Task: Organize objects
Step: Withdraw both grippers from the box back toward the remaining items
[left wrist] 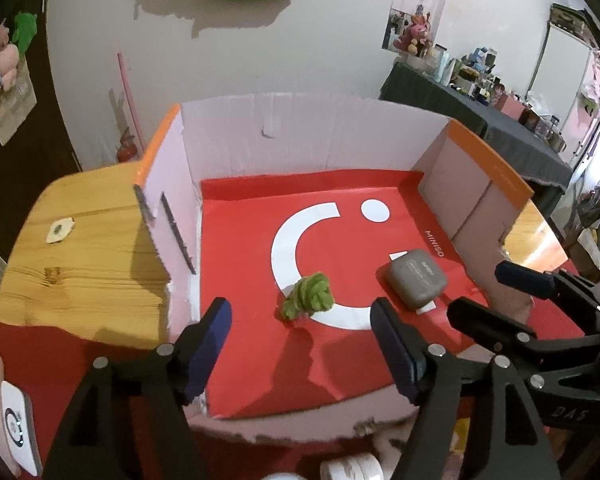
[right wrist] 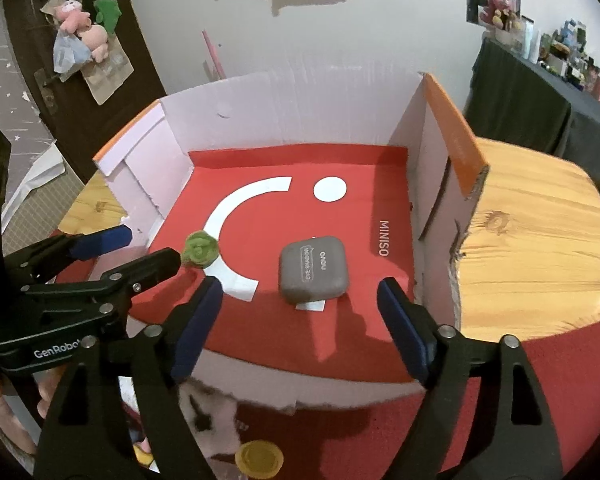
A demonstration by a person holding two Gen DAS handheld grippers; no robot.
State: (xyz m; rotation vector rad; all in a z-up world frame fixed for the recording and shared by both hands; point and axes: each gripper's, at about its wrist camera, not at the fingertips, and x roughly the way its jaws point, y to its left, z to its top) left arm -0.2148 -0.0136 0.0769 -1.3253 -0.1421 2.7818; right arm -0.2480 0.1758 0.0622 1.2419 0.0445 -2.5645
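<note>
Left wrist view: left claw point(left wrist: 300, 344) wide open, holds nothing, above box front edge w/ green knotted toy point(left wrist: 308, 297) between its fingers' line. Right claw point(right wrist: 300, 316) also wide open, empty, over grey case point(right wrist: 314, 269). Both items lie on red liner inside cardboard box point(right wrist: 300, 116) on desk point(right wrist: 532, 240).

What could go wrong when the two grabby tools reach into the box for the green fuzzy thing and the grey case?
1. The left tool and right tool hang open side by side over the box's low front edge; reaching together, they might bump.
2. The green fuzzy thing looks soft and light, so a finger could nudge it away.
3. The grey case looks smooth and rounded, so it may slip out.
</note>
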